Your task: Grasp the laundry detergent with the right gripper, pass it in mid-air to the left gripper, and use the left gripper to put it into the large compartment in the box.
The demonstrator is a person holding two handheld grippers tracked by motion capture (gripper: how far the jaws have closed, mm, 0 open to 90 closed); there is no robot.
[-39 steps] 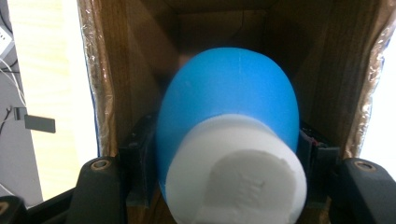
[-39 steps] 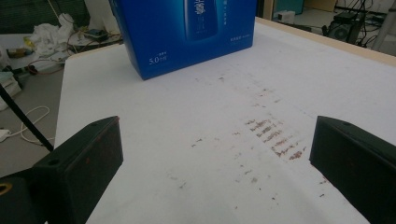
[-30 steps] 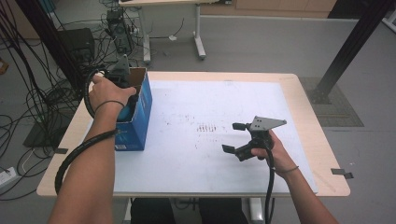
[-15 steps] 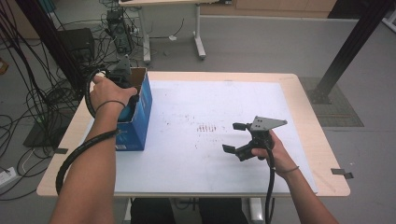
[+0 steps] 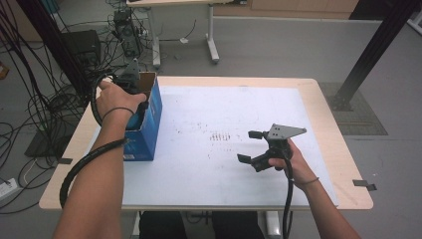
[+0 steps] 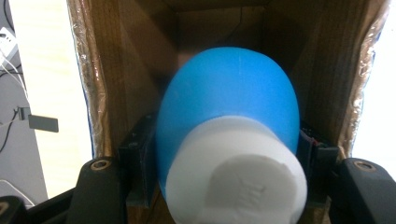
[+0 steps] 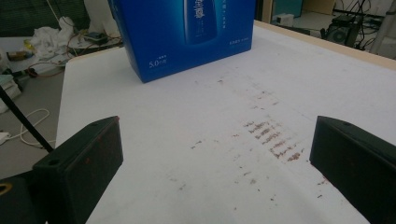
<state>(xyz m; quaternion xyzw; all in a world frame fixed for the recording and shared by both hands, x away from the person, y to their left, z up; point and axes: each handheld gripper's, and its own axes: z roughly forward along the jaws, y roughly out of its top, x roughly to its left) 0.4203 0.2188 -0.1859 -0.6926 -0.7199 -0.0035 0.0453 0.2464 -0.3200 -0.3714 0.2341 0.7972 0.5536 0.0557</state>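
A blue box [image 5: 151, 122] with an open top stands at the table's left edge; the right gripper view shows its printed blue face [image 7: 187, 32]. My left gripper [image 5: 132, 99] reaches down into it, shut on a blue bottle [image 6: 229, 102] with a white cap [image 6: 238, 172]. The black pads [image 6: 140, 154] press on both sides of the bottle between the box's brown inner walls [image 6: 126, 70]. My right gripper [image 5: 249, 146] rests low over the white table cover at the right. It is open, and nothing lies between its jaws [image 7: 219, 158].
A white sheet [image 5: 224, 104] with brown scuff marks [image 5: 219, 136] covers the wooden table [image 5: 338, 144]. Cables and equipment [image 5: 54, 99] crowd the floor to the left. Another table's legs [image 5: 211, 35] stand behind.
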